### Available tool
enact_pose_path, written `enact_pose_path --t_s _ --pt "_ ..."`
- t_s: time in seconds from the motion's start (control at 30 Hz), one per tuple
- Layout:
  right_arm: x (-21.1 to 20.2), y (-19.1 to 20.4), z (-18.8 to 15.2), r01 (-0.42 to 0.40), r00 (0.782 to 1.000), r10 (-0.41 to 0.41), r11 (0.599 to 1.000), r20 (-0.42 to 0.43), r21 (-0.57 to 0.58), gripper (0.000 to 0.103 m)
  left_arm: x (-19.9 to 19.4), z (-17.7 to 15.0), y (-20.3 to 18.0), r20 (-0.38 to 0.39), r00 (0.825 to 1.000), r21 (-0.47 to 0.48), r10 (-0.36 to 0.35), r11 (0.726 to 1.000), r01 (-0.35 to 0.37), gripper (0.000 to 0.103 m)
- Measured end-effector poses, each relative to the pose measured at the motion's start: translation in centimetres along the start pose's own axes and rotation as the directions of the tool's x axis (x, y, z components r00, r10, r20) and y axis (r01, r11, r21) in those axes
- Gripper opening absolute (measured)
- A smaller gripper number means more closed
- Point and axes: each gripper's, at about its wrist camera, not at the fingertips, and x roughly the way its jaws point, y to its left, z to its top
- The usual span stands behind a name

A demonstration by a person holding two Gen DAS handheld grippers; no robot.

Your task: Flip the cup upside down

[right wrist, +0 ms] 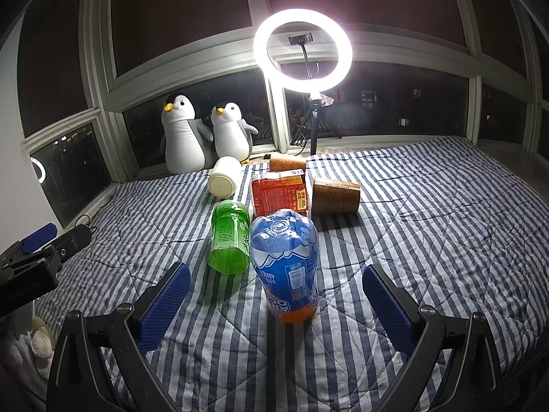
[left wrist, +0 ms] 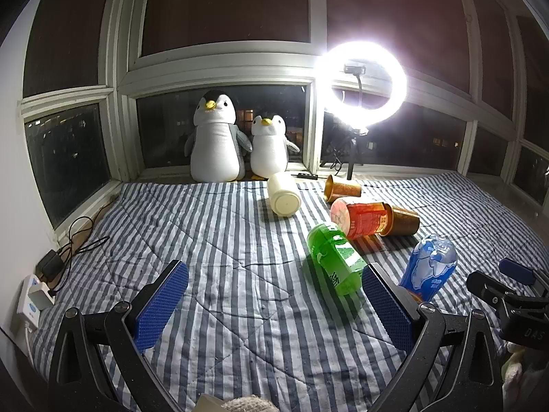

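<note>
The blue plastic bottle-shaped cup (right wrist: 284, 267) with the orange end is seen standing upside down on the blue-and-white striped quilt (right wrist: 429, 240), orange end touching the fabric, right in front of the right gripper (right wrist: 274, 304), whose blue-padded fingers are spread wide with nothing held. From the left wrist view the same cup (left wrist: 429, 267) is found just past the right-hand finger of the left gripper (left wrist: 272, 305), which is also splayed open and empty. Just beside the cup, a green translucent plastic bottle (right wrist: 229, 237) is laid on its side. Behind it, a red-labelled bottle (right wrist: 278, 195) is lying against a brown patterned paper cup (right wrist: 335, 195) tipped on its side, and a second brown paper cup (right wrist: 287, 162) is tipped over further back. A cream-white plastic jar (right wrist: 224, 180) is lying nearby, bottom facing the camera. Two plush grey-and-white penguins (right wrist: 206, 134) are propped against the window (right wrist: 394, 103), and a glowing ring light (right wrist: 303, 44) on a tripod is set up near them.
</note>
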Motion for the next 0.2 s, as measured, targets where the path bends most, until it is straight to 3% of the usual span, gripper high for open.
enact_pose_path --t_s 0.2 --pt "0.01 0.04 -0.26 0.001 1.000 -0.001 1.000 -0.004 0.001 0.099 -0.11 -0.08 0.01 0.003 1.000 0.003 0.002 1.000 -0.002 0.102"
